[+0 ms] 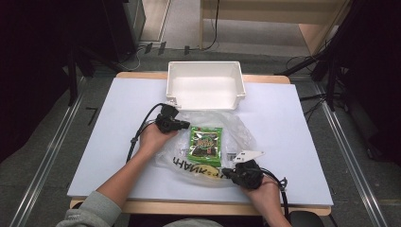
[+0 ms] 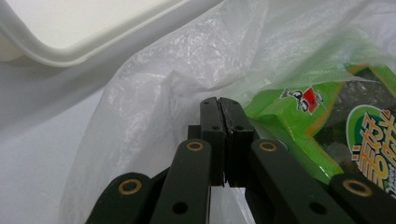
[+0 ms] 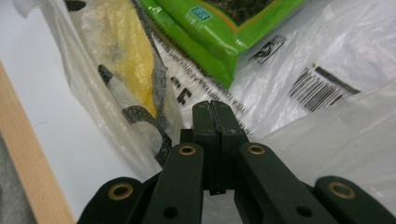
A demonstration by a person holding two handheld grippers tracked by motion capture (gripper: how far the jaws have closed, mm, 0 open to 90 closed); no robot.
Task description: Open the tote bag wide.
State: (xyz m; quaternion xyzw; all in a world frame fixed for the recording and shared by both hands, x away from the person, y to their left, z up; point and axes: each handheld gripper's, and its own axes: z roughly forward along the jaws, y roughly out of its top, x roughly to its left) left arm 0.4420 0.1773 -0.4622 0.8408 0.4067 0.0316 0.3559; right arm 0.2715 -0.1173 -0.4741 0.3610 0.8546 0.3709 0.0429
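Fingers [image 2: 218, 108] of the left gripper [image 1: 185, 126] are pressed together with no gap between them, and whether a fold of film is pinched there cannot be told; they sit at the left edge of a clear plastic bag [image 1: 239, 130], just beside a green snack packet [image 1: 206, 142]. In the left gripper view the crinkled bag [image 2: 154, 79] rises around the closed tips, the green packet [image 2: 299, 126] lies to their right, and the rim of a white plastic bin [image 2: 84, 49] crosses the upper left corner. Closed tight as well are the fingers [image 3: 215, 114] of the right gripper [image 1: 227, 172], which rest at the near right edge of the bag beside its yellow and black print [image 1: 198, 169]. In the right gripper view the tips lie on the bag film [image 3: 327, 135], with the yellow print [image 3: 128, 51] to the left, the packet [image 3: 219, 32] ahead, and a barcode [image 3: 317, 86] to the right. From above, the bag lies flat on the white surface [image 1: 293, 123] with the packet on or inside it, and the white bin [image 1: 205, 85] stands empty just behind it.
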